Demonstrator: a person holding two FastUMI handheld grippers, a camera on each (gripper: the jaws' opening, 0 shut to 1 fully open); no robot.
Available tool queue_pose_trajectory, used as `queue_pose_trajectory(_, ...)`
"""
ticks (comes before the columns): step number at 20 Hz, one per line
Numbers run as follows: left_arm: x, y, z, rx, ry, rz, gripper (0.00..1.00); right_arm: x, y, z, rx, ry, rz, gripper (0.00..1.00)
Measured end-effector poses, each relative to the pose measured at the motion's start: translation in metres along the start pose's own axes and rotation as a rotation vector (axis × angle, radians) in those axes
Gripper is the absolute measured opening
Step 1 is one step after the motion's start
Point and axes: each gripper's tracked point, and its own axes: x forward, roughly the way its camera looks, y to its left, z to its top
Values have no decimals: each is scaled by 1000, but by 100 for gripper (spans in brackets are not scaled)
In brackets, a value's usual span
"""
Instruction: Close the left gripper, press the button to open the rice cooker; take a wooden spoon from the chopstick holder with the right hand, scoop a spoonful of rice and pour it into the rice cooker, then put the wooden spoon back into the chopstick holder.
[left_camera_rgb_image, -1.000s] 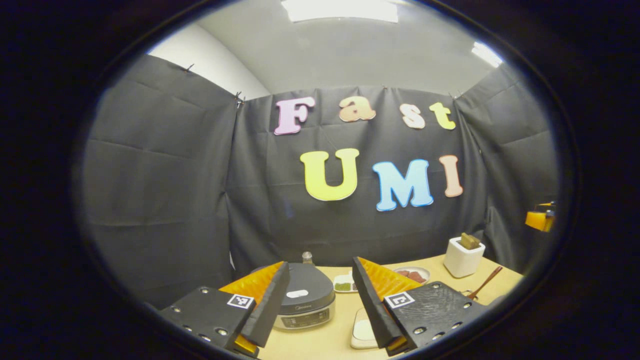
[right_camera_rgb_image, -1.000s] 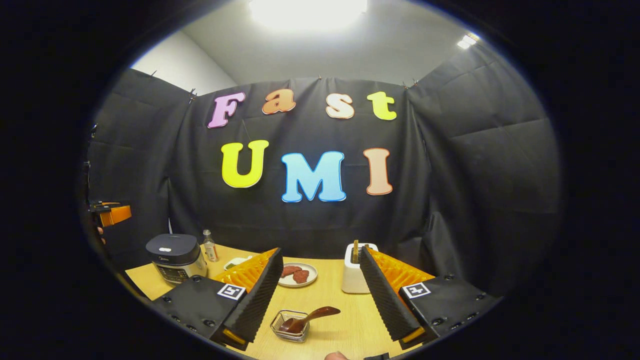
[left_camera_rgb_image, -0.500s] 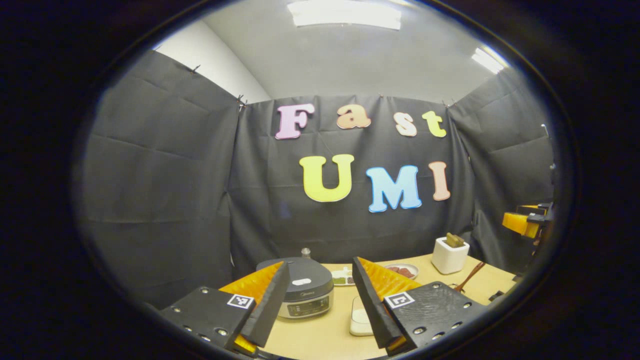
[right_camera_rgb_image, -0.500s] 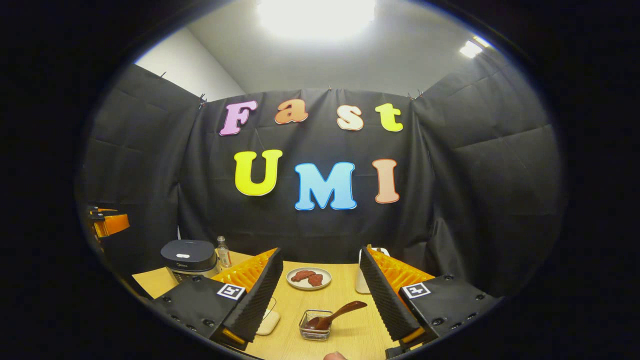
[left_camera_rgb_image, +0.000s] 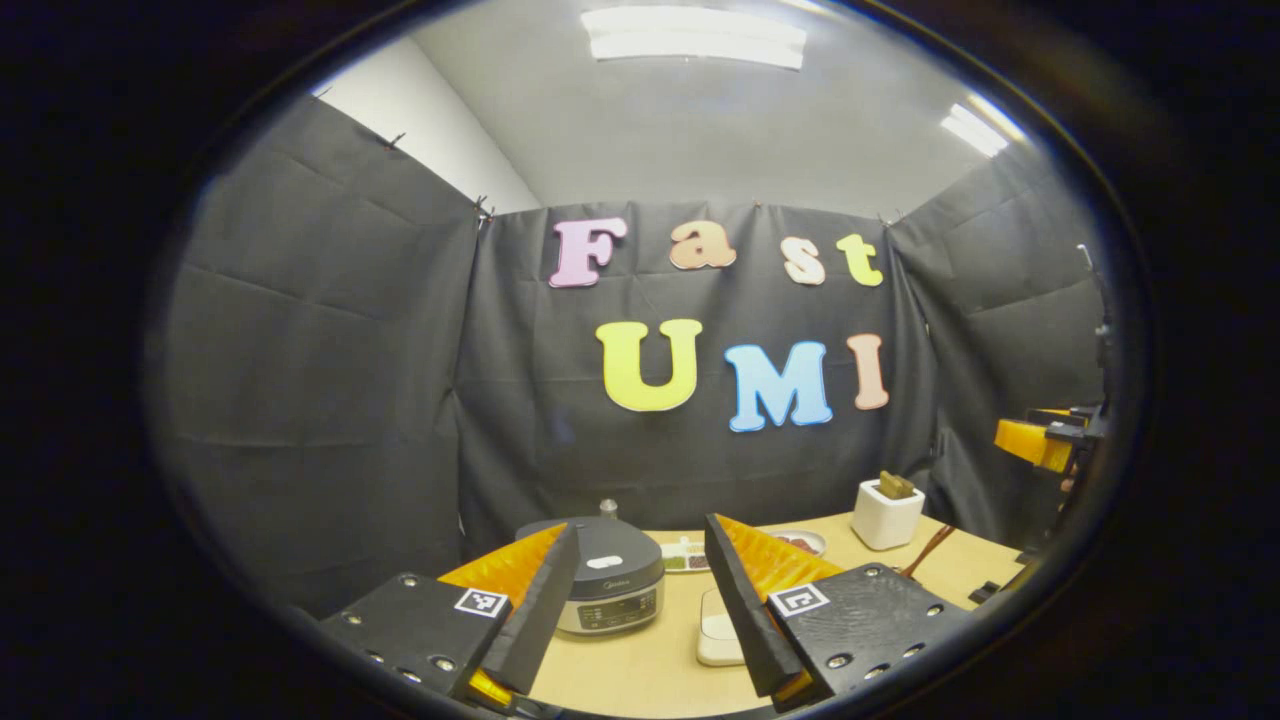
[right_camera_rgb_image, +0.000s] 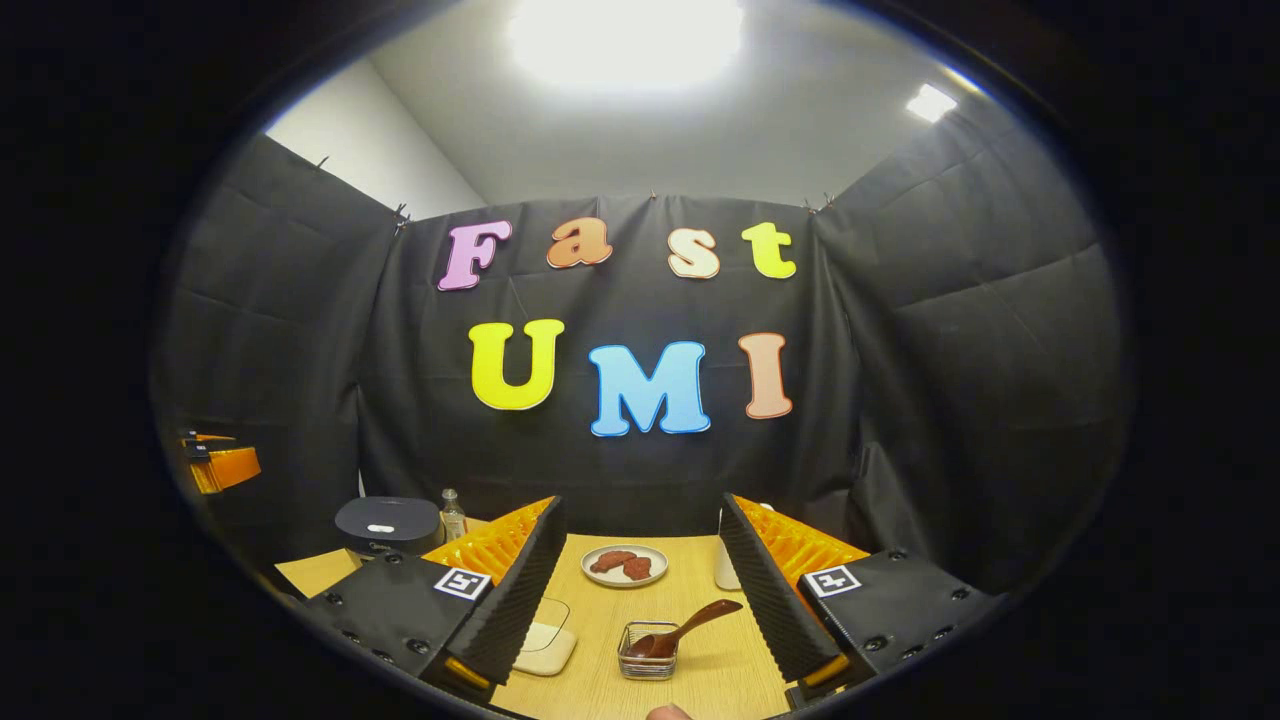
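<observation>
Both cameras have drawn back from the light wooden table (left_camera_rgb_image: 640, 670), so in the left gripper view the dark round rice cooker (left_camera_rgb_image: 610, 588), lid down, looks smaller between the spread fingers of the left gripper (left_camera_rgb_image: 636, 600), with a white rectangular container (left_camera_rgb_image: 716, 640) beside it and the right gripper (left_camera_rgb_image: 1040, 440) far right. In the right gripper view the right gripper (right_camera_rgb_image: 640, 590) gapes empty above the brown wooden spoon (right_camera_rgb_image: 690, 628) leaning in the wire chopstick holder (right_camera_rgb_image: 647, 662); a round plate of reddish food (right_camera_rgb_image: 624, 565) sits behind, and its left finger partly hides the cooker.

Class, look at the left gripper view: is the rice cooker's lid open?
No, the rice cooker sits on the table with its dark lid flat and shut.
</observation>
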Motion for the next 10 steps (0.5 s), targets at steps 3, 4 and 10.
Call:
queue_pose_trajectory(3, -4, -3, 4, 16, -12, -5, 79, -3, 1, 2, 2, -9, -3, 98)
queue_pose_trajectory(4, -5, -3, 5, 14, -14, -7, 78, -4, 1, 2, 3, -10, -3, 98)
queue_pose_trajectory(10, -9, -4, 10, 8, -18, -9, 79, -5, 1, 5, -1, -16, 2, 98)
